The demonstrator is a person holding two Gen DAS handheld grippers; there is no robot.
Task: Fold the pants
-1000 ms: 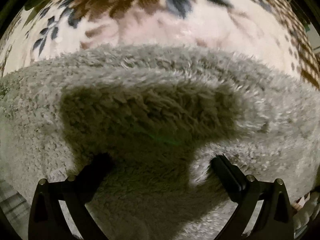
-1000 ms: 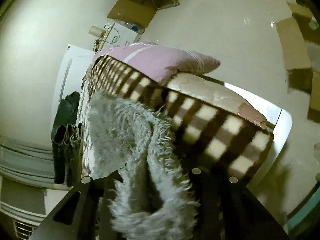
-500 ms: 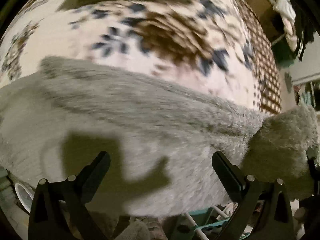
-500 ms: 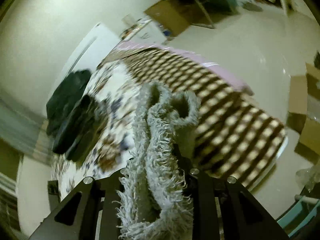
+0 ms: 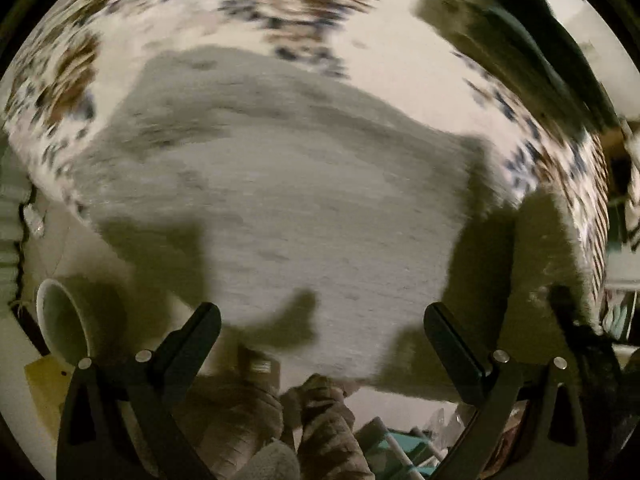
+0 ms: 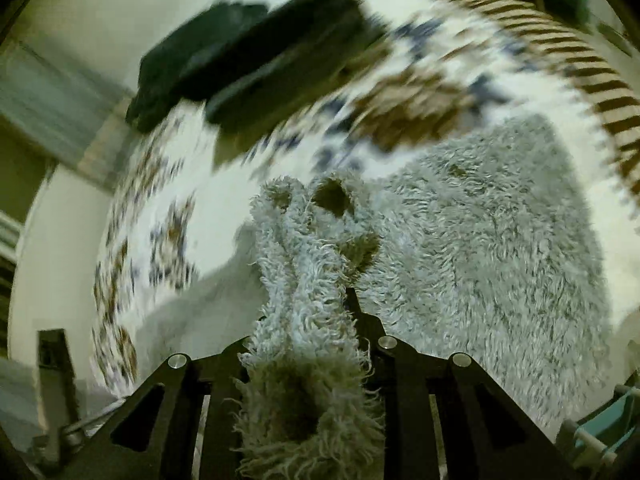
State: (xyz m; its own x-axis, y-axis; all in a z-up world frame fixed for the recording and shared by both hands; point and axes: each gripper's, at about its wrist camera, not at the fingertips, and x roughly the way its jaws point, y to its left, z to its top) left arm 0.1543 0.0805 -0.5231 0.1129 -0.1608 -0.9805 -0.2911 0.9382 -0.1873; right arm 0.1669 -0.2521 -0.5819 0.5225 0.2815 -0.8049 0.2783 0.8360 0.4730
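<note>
Right tool (image 6: 304, 320) is clamped on a bunched fold of the fuzzy grey pants (image 6: 480, 248), the rest spread on the floral blanket (image 6: 420, 96) over the bed. Left tool (image 5: 320, 332) hangs wide open above the pants (image 5: 312, 200), nothing in it. Dark clothes (image 6: 248, 52) sit far left.

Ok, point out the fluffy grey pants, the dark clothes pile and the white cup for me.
Fluffy grey pants (image 6: 480, 240), right wrist view, on the flat spread part.
Dark clothes pile (image 6: 248, 52), right wrist view, on the middle of the heap.
White cup (image 5: 60, 320), left wrist view, on its inner wall.
</note>
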